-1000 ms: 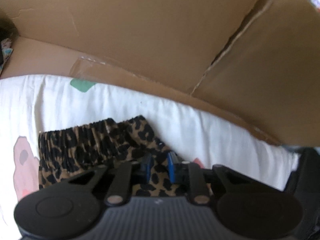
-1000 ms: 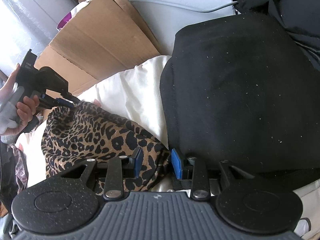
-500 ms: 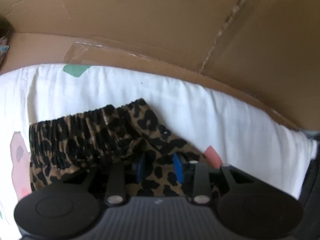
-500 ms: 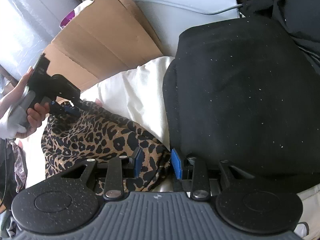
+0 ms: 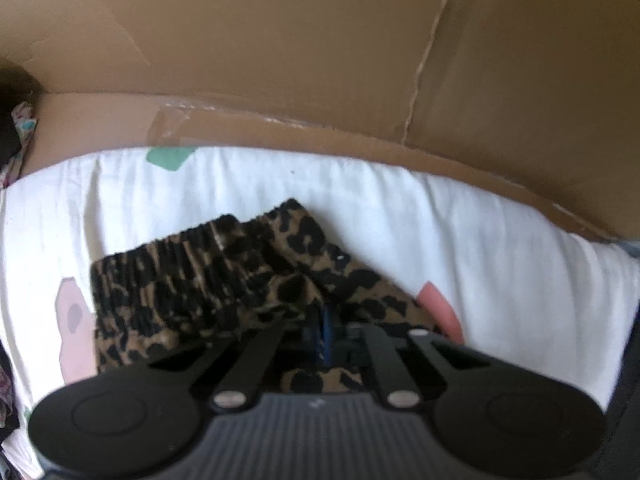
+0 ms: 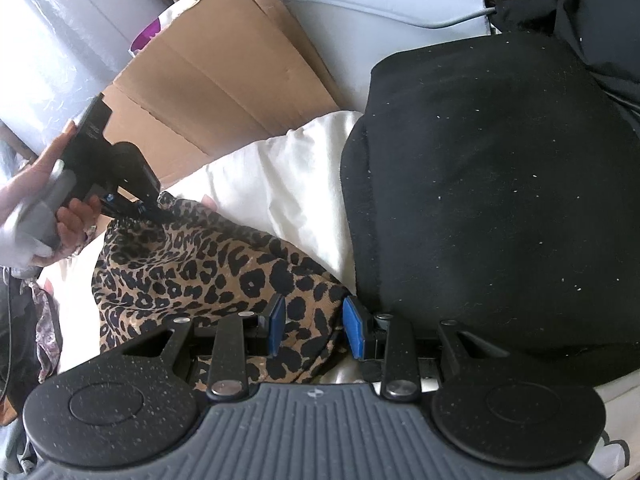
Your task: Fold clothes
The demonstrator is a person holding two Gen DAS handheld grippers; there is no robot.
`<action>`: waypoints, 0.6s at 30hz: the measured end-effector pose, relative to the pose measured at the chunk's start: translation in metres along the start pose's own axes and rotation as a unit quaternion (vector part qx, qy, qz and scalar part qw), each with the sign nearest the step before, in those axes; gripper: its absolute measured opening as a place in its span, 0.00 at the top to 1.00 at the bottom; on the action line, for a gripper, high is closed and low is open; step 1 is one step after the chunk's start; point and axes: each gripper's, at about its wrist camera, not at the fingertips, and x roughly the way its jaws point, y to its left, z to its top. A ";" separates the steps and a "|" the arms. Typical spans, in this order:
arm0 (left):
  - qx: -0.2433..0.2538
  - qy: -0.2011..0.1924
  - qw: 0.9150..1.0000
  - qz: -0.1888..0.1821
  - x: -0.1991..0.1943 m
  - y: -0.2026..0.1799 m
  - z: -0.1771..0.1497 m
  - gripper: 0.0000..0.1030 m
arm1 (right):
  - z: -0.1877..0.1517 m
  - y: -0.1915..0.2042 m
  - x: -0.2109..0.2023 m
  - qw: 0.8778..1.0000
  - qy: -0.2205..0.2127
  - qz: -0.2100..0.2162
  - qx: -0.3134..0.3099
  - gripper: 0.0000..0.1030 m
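The leopard-print shorts (image 6: 208, 264) lie bunched on the white bed sheet (image 5: 400, 216), beside a folded black garment (image 6: 500, 200). The left claw (image 5: 324, 330) is clenched on fabric near the elastic waistband; the right claw (image 6: 314, 326) stands released, straddling the other end (not gripping). A fold seems underway; next, the right claw needs to pinch its end.

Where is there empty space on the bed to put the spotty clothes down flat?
A bare strip of white sheet runs between the leopard-print garment and the brown cardboard. A narrower white patch lies between the garment and the black cushion; it is crowded there.
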 end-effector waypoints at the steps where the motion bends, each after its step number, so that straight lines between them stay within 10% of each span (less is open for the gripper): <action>1: 0.002 -0.003 1.000 -0.002 -0.004 0.000 0.000 0.98 | -0.001 0.001 0.000 1.000 0.000 0.000 -0.003 0.67; 18: 0.010 -0.024 0.999 -0.029 -0.029 0.005 0.003 0.98 | 0.006 0.001 0.015 1.000 -0.006 -0.024 -0.006 0.67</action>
